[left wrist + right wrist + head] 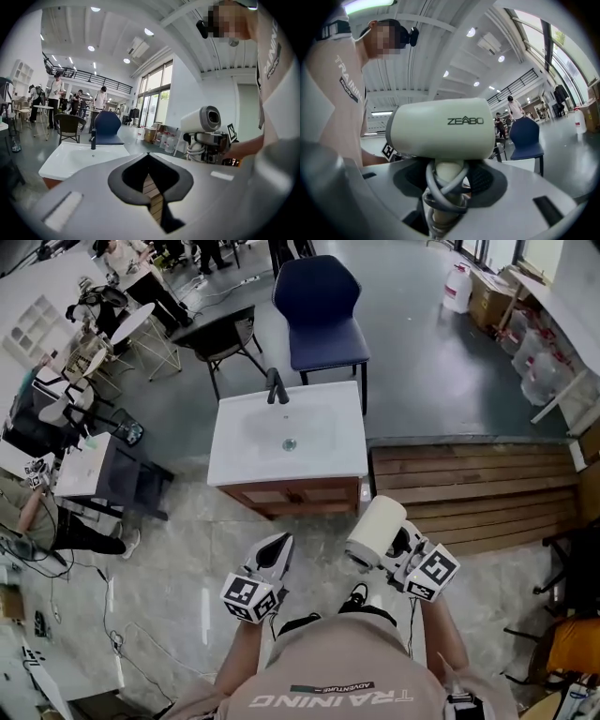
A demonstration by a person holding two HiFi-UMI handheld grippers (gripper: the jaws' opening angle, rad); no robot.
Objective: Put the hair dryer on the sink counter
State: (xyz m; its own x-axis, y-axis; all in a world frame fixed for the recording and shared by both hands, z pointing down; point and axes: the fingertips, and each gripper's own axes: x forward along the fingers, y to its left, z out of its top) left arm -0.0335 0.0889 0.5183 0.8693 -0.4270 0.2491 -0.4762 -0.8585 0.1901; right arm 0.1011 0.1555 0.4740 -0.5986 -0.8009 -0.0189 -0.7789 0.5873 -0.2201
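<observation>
Right tongs [445,190] were clamped on the hair dryer [440,126] handle, with the cord [433,180] coiled round it. Dryer was held in the air off the counter [347,454], near its front right corner. Left tongs [148,157] were closed and empty, also in front of the counter.

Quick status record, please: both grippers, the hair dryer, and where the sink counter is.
right gripper: shut on the handle of the hair dryer, cord wound round the handle
left gripper: shut, nothing between the jaws
sink counter: ahead of both grippers, faucet at its far edge
task state: hair dryer held off the counter, not yet set down
</observation>
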